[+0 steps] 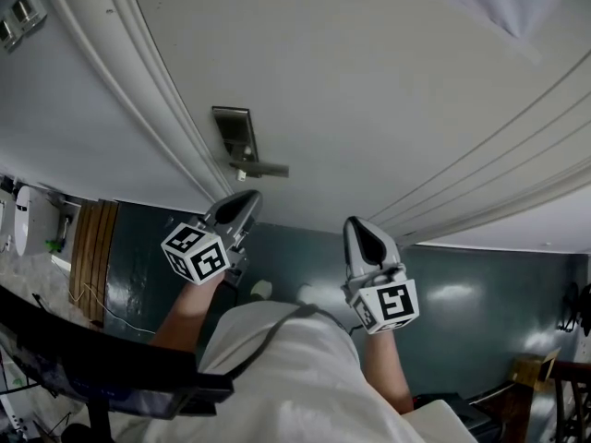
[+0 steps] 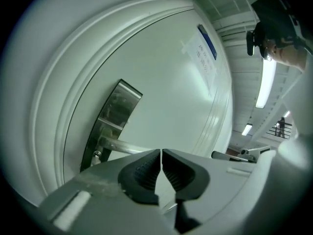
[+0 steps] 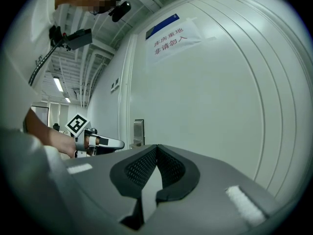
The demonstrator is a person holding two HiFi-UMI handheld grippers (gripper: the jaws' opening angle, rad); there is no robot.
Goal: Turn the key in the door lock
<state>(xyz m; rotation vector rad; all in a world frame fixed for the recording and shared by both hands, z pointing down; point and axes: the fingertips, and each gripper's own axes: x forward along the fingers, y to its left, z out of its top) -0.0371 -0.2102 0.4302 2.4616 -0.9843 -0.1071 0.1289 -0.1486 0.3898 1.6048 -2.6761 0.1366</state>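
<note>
A steel lock plate [image 1: 235, 135] with a lever handle [image 1: 263, 168] sits on the white door [image 1: 369, 81]. In the left gripper view a small metal piece [image 2: 98, 154] shows on the lock plate [image 2: 115, 119] below the lever handle [image 2: 122, 145]; I cannot tell whether it is a key. My left gripper [image 1: 244, 201] hangs just below the handle, apart from it. The left gripper [image 2: 161, 153] is shut with nothing between its jaws. My right gripper [image 1: 360, 232] is held off to the right near the door, and the right gripper [image 3: 156, 149] is shut and empty.
A paper sign [image 3: 171, 33] is taped high on the door. Raised mouldings [image 1: 138, 90] run along the door frame beside the lock. Below lies a dark green floor [image 1: 471, 293], with a wooden slatted piece [image 1: 92, 247] at the left.
</note>
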